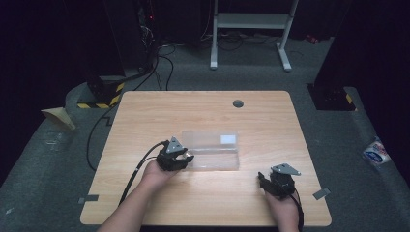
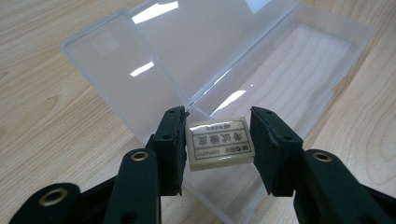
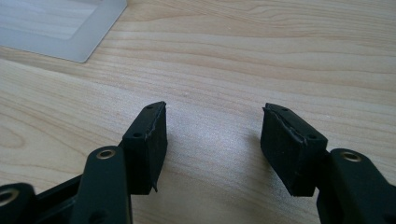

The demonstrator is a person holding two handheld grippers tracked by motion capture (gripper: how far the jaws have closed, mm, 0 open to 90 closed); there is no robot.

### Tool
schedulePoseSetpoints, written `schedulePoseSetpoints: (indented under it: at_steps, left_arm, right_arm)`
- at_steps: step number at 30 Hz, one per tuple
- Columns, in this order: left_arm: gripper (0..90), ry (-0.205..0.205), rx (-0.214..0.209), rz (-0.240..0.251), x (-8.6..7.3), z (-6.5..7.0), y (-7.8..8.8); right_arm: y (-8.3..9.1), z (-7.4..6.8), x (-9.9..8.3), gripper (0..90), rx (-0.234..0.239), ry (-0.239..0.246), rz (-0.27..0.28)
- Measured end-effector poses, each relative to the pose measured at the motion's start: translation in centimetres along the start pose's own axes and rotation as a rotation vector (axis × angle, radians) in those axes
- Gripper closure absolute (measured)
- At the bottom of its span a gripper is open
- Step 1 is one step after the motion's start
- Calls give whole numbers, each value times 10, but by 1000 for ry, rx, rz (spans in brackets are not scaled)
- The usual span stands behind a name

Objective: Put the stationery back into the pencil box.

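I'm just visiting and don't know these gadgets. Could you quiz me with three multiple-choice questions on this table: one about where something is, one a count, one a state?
1. Where is the eraser?
A. between the left gripper's jaws
B. on the floor
C. under the right gripper

2. How many grippers are held over the table?
A. one
B. two
C. four

3. The clear plastic case is:
A. open
B. closed
C. upside down

Answers: 1 A, the eraser sits between its jaws; 2 B, one per hand; 3 A, its lid lies folded back.

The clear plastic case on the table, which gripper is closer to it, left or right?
Left. The left gripper is at the open clear case's left end, holding an eraser over it. The right gripper hovers over bare table, apart from the case.
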State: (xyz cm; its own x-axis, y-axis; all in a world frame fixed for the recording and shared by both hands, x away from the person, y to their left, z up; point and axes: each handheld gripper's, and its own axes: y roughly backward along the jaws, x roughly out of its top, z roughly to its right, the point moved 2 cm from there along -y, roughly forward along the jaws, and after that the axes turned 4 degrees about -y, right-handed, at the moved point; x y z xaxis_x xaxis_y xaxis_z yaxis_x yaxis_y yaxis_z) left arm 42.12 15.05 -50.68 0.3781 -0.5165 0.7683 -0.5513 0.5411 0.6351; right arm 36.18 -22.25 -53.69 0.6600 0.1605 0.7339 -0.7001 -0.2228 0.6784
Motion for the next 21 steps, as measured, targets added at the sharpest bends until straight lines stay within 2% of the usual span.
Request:
schedulePoseSetpoints:
  at_steps: [5,13,18,21]
  left_arm:
    - [566,20,-18,5,-1,-3,-3]
    - [564,-17,-15,-14,-2,0,-10]
    - [565,-6,-15,-15,-3,-3,-10]
    - [565,-17,-17,-25,-4,-4,-11]
  right_arm:
    - [0,0,0,407,0,0,0]
    - [0,0,0,408,-1,0,0]
    - [0,0,0,408,0,0,0]
    - [0,0,0,408,0,0,0]
